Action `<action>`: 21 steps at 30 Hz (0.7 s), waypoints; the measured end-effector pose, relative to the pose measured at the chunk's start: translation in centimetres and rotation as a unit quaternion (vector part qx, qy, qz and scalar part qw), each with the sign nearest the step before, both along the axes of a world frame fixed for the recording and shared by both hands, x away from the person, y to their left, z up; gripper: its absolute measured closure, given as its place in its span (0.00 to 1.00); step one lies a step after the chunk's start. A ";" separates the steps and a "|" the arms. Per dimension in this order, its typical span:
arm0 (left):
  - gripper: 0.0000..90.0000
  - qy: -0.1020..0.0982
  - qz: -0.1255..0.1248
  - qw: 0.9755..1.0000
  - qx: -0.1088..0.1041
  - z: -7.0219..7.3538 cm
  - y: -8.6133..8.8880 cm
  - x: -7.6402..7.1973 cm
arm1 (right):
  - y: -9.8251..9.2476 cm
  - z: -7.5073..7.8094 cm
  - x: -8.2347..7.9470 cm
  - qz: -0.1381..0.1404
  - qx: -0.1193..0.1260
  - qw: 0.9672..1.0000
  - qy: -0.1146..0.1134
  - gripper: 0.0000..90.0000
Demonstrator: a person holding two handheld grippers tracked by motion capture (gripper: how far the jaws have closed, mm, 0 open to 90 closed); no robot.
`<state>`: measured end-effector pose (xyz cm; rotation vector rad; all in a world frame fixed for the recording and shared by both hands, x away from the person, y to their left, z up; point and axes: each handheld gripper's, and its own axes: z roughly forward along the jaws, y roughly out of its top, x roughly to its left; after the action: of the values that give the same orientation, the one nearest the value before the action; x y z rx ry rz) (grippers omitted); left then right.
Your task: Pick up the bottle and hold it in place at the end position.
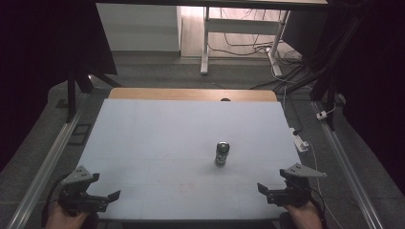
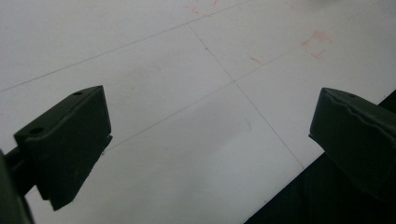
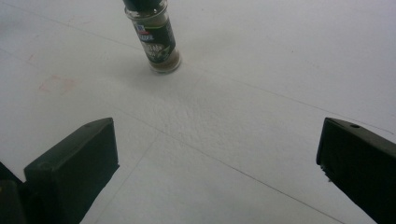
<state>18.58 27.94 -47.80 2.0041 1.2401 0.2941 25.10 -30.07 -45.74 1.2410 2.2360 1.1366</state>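
Your left gripper (image 1: 108, 198) sits at the near left corner of the white table (image 1: 157, 138), held in your left hand (image 1: 67, 217), with its jaws spread wide and nothing between them. In the left gripper view, the two black jaws frame bare white surface crossed by thin lines, with faint red marks (image 2: 316, 44) farther off.

Your right gripper (image 1: 265, 190) is at the near right corner, held in your right hand (image 1: 303, 215), jaws likewise standing wide apart and empty.

The spice jar (image 1: 222, 153) stands upright on the table, right of centre, well apart from both grippers and nearer to your right one. In the right gripper view the jar (image 3: 156, 39) stands beyond the jaws, toward the left, showing a dark cap, a dark label and brown contents at the bottom.
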 end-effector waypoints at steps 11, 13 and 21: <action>0.01 0.003 0.001 1.000 0.005 0.0 0.0 -0.1 | 0.0 -0.1 0.4 0.020 0.013 1.000 0.017 0.00; 0.01 0.005 0.000 1.000 0.004 0.0 0.0 0.0 | -0.1 -0.1 0.5 0.025 0.017 0.999 0.027 0.00; 0.01 0.010 0.000 1.000 0.000 -0.1 0.0 0.0 | 0.4 -0.1 0.4 0.026 -0.007 0.999 0.018 0.00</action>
<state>18.62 27.98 -47.88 2.0121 1.2536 0.2750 25.46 -29.70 -45.83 1.2143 2.3116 1.1238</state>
